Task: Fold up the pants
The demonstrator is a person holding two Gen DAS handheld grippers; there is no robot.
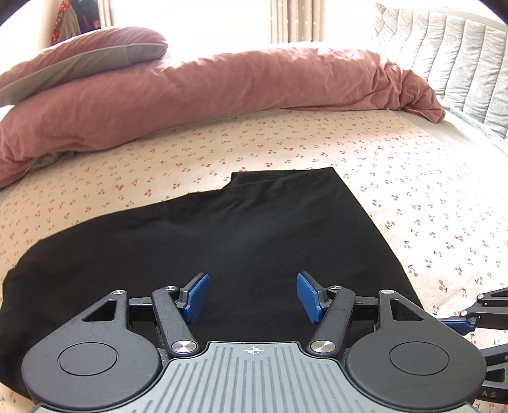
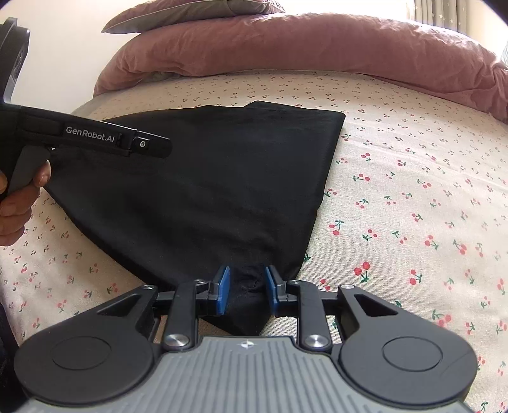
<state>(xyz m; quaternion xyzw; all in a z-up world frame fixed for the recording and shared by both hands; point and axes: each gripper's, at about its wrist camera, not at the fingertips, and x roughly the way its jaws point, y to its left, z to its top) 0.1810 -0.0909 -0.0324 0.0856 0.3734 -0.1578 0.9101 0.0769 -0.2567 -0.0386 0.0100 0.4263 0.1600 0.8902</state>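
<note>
Black soft-fabric pants [image 2: 203, 190], spread flat and partly folded on the bed's cream cotton sheet printed with small red cherries [image 2: 412, 190], one pointed end drawn toward the right wrist camera. Right gripper [image 2: 247, 290] low over that near end, jaws nearly together with the blue pads [image 2: 223, 290] pinching a bunched tip of the black cloth between them. Left gripper [image 1: 253, 297] above the broad middle of the same pants [image 1: 222, 241], jaws about half open, blue pads [image 1: 197, 297] well apart and nothing between them; cannot tell whether the tips touch the fabric beneath. In the right wrist view, left gripper's black body lettered "GenRobot.AI" reaching in from the left edge over the pants, held by a person's hand [image 2: 19, 197] wrapped around the grey handle. Beyond the pants, a long dusty-pink rumpled duvet [image 1: 206, 92] rolled along the far side of the bed, with a pink-and-grey pillow [image 1: 92, 54] resting on top of it at one end. Pale grey quilted headboard [image 1: 451, 54] behind the duvet's other end, bright curtained window [image 1: 292, 19] further back.
</note>
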